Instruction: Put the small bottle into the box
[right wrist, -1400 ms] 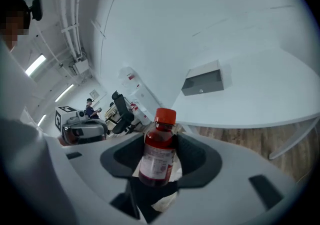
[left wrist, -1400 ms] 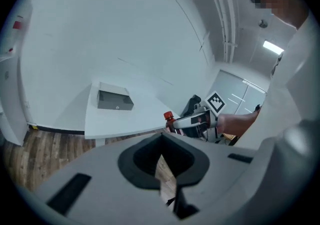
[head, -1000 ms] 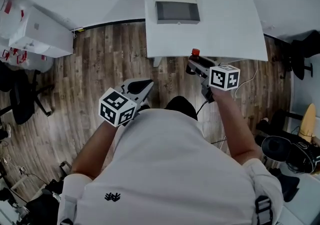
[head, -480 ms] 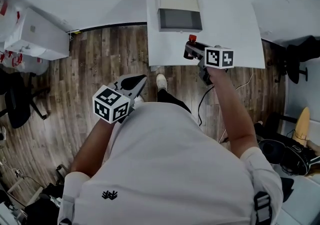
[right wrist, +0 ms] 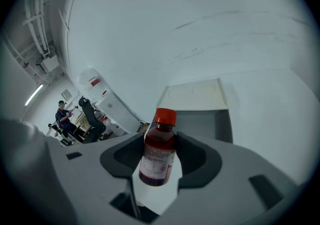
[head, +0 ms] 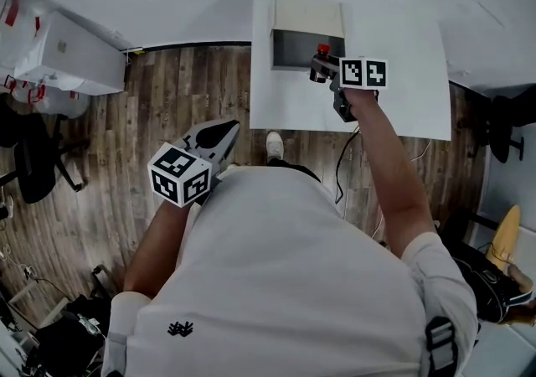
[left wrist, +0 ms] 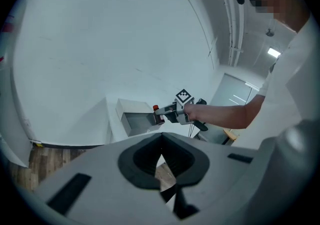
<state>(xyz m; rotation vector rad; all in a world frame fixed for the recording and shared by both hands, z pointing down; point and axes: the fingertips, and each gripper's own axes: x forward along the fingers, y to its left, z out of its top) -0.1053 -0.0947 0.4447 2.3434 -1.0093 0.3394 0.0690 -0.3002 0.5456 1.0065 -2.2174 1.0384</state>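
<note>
The small bottle point(right wrist: 159, 151), dark red liquid with a red cap and a white label, stands upright between the jaws of my right gripper point(right wrist: 160, 145), which is shut on it. In the head view the bottle point(head: 318, 68) hangs at the front right edge of the open box point(head: 306, 13), a beige box with a grey inside and its lid folded back, on the white table point(head: 398, 44). The box point(right wrist: 200, 115) lies just beyond the bottle. My left gripper point(head: 219, 134) is held low over the wooden floor, jaws together and empty; it also sees the box point(left wrist: 131, 115).
A white cabinet point(head: 65, 55) and a black office chair point(head: 33, 167) stand at the left on the wooden floor point(head: 167, 90). Another dark chair point(head: 505, 109) is right of the table. A seated person point(right wrist: 63, 115) is far off.
My right gripper has carried the bottle forward from the table's near edge to the front of the box. The left gripper has stayed low at my side.
</note>
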